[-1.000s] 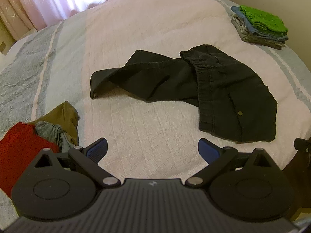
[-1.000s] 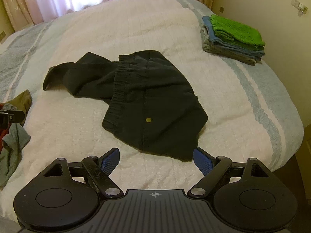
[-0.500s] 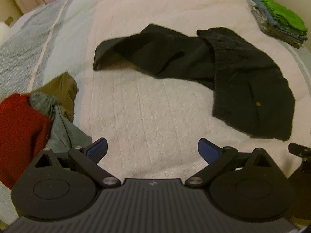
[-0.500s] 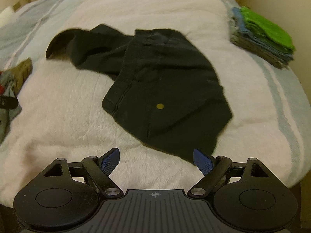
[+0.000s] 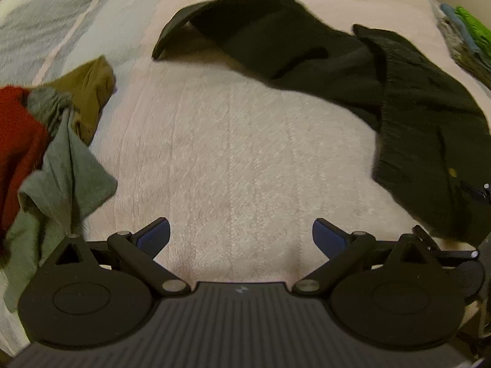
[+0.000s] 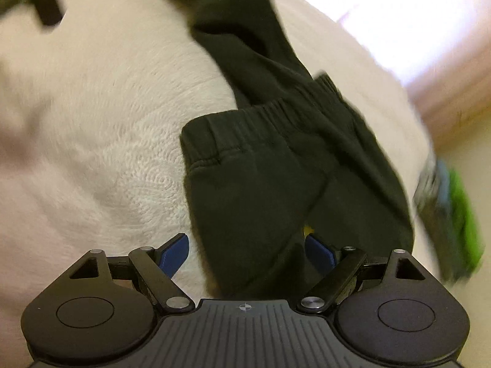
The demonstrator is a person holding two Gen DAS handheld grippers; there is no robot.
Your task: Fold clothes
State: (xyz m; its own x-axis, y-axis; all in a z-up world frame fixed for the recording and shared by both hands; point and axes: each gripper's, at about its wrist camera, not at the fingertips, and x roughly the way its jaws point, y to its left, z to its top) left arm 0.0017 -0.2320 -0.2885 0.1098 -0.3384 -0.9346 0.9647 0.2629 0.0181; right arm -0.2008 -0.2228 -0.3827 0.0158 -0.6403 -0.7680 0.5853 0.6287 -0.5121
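Black trousers [image 5: 337, 61] lie crumpled across the pale bedspread [image 5: 233, 159], one leg stretching to the far left. My left gripper [image 5: 241, 234] hovers open over bare bedspread, with the trousers ahead and to its right. In the right wrist view the trousers [image 6: 270, 168] fill the middle, elastic waistband up. My right gripper [image 6: 247, 253] is open and tilted, and the near corner of the trousers lies between its blue pads, by a yellow button [image 6: 307, 229]. The right gripper's edge [image 5: 478, 193] shows at the right of the left wrist view.
A heap of unfolded clothes lies at the left: a red garment [image 5: 18, 128], a grey-green one [image 5: 67, 178] and an olive one [image 5: 89, 92]. A folded stack with a green top [image 5: 469, 36] sits at the far right of the bed, blurred in the right wrist view [image 6: 451, 214].
Both grippers have dropped closer to the bed. The right gripper has swung and tilted in over the trousers' near corner, which now lies between its fingers. The left moved forward over bare bedspread.
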